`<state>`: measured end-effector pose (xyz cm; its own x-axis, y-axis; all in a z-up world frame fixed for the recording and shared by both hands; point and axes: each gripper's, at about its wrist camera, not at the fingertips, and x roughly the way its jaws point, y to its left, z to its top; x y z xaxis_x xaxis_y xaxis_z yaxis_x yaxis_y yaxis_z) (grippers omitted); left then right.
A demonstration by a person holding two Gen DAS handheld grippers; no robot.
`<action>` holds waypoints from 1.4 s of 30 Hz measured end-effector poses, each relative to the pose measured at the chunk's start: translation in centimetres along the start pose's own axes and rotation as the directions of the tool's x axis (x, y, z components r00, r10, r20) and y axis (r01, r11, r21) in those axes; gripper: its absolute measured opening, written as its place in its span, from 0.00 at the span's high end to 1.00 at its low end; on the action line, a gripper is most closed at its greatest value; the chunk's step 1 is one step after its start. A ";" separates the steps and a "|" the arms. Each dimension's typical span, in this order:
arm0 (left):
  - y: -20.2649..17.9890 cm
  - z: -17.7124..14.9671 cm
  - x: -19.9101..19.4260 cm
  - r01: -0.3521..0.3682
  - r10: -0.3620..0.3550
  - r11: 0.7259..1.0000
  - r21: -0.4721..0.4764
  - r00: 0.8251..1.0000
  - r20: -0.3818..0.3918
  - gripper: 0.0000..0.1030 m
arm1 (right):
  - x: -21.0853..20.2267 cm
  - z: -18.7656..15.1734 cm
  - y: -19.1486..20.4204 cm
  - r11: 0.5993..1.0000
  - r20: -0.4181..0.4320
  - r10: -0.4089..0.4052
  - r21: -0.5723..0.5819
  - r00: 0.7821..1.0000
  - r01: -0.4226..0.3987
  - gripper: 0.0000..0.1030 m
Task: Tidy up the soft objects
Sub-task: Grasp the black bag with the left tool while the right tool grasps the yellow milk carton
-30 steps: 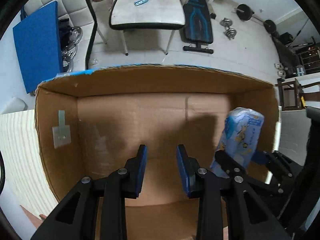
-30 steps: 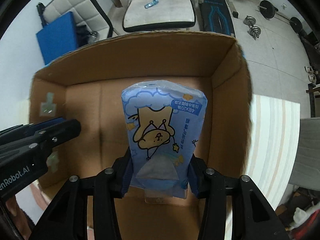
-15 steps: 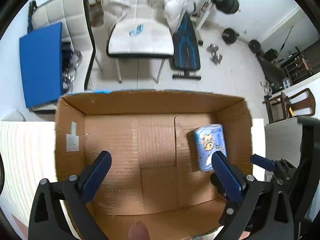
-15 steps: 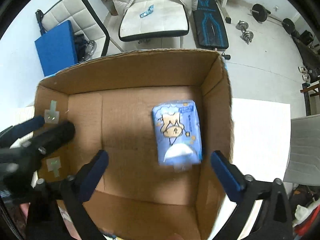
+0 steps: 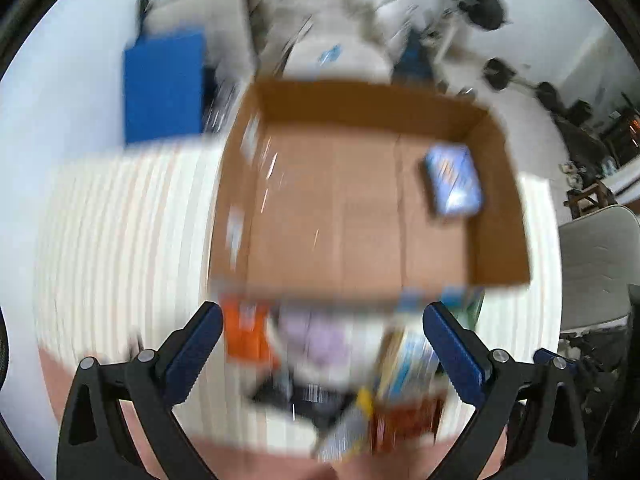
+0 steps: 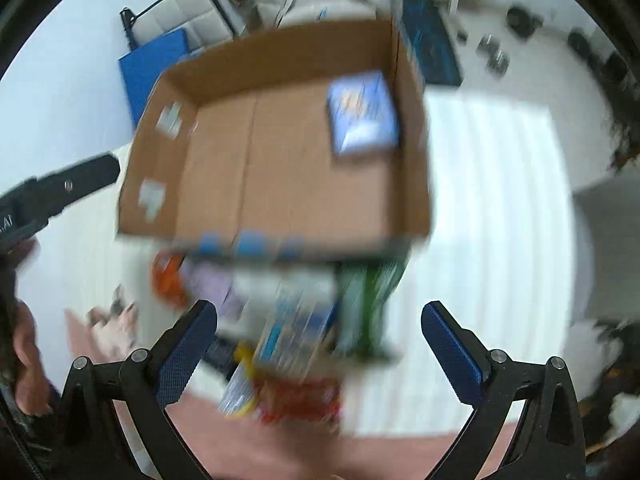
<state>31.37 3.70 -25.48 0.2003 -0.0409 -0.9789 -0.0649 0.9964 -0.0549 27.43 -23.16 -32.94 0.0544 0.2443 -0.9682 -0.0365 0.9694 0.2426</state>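
Observation:
Both views are motion-blurred. A blue tissue pack (image 5: 453,184) lies flat in the right part of the open cardboard box (image 5: 360,104); it also shows in the right wrist view (image 6: 362,114), inside the box (image 6: 280,48). A pile of soft packs lies on the white table in front of the box: orange (image 5: 244,332), purple (image 5: 312,336), a blue-white pack (image 6: 296,328) and a green one (image 6: 366,308). My left gripper (image 5: 322,344) is open and empty above the pile. My right gripper (image 6: 320,338) is open and empty above the pile too.
The box stands on a white ribbed table (image 5: 120,240). Behind it are a blue panel (image 5: 162,84), a white chair (image 5: 332,52) and gym weights on the floor. A pink strip runs along the table's near edge (image 6: 400,452). The left tool (image 6: 56,192) shows at the right view's left edge.
The right gripper let go of the blue tissue pack in the box and opened. The left gripper opened too. Both have pulled back and up from the box to above the pile.

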 end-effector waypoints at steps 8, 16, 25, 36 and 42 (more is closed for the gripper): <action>5.8 -9.7 10.7 0.048 -0.163 0.944 -0.325 0.927 -0.337 0.14 | 9.1 -3.0 -0.1 0.993 -0.134 0.019 0.117 0.991 -0.003 0.12; 6.8 -10.4 17.5 0.050 -0.271 0.875 -0.481 0.875 -0.401 0.14 | 13.4 -2.7 0.4 0.986 -0.175 -0.003 0.164 0.984 0.032 0.12; 5.0 -9.3 18.0 -0.023 -0.139 0.931 -0.365 0.900 -0.412 0.31 | 15.4 -2.8 2.2 0.996 -0.234 -0.032 0.077 0.972 0.052 0.32; 7.3 -10.0 17.0 -0.060 -0.076 0.952 -0.301 0.905 -0.419 0.32 | 15.8 -5.6 4.3 0.989 -0.297 -0.122 -0.117 0.947 0.091 0.33; 5.3 -10.4 17.3 -0.107 -0.018 0.945 -0.308 0.926 -0.378 0.52 | 15.5 -5.3 3.1 0.993 -0.276 -0.115 -0.056 0.954 0.103 0.33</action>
<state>24.36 7.52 -44.72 -0.1828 -0.0839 -0.9796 -0.3836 0.9235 -0.0075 22.90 -16.46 -47.54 -0.2193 0.1160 -0.9687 -0.0863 0.9867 0.1377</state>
